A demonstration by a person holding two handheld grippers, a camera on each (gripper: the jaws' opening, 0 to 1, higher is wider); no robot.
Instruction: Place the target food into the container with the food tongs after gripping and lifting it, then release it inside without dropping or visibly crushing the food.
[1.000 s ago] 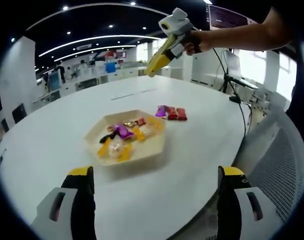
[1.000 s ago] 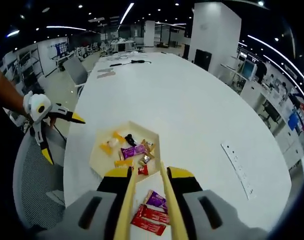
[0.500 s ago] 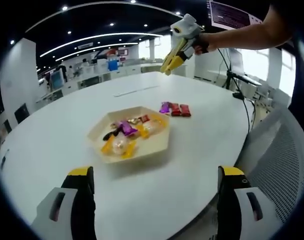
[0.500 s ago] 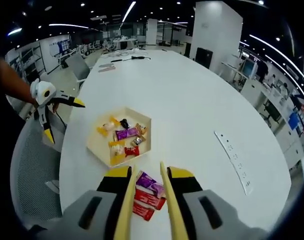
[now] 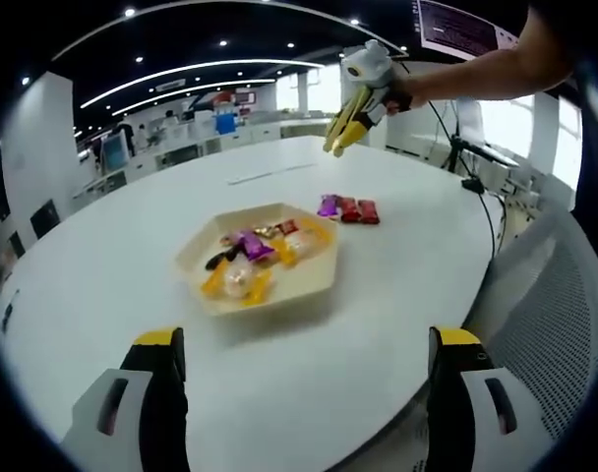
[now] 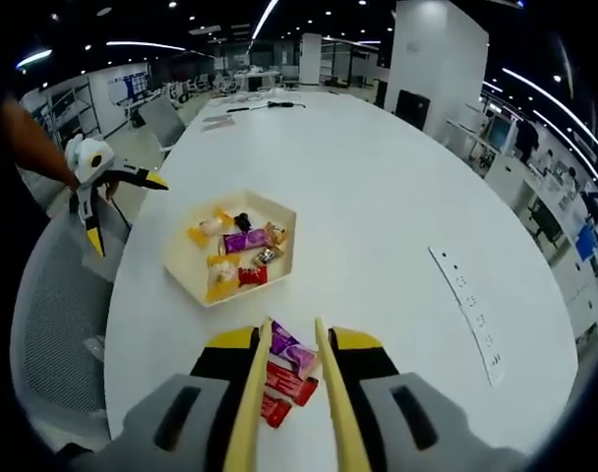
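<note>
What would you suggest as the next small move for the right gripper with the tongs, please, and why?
Probably lower the right gripper so the food tongs straddle the purple packet. The tongs hold nothing yet; the packets lie on the white table between the tong arms, beside the hexagonal tray, not inside it. The left gripper waits open.

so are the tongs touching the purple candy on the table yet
Apart. In the left gripper view the tongs in the right gripper hang high above the purple candy, with bare white table visible between them.
</note>
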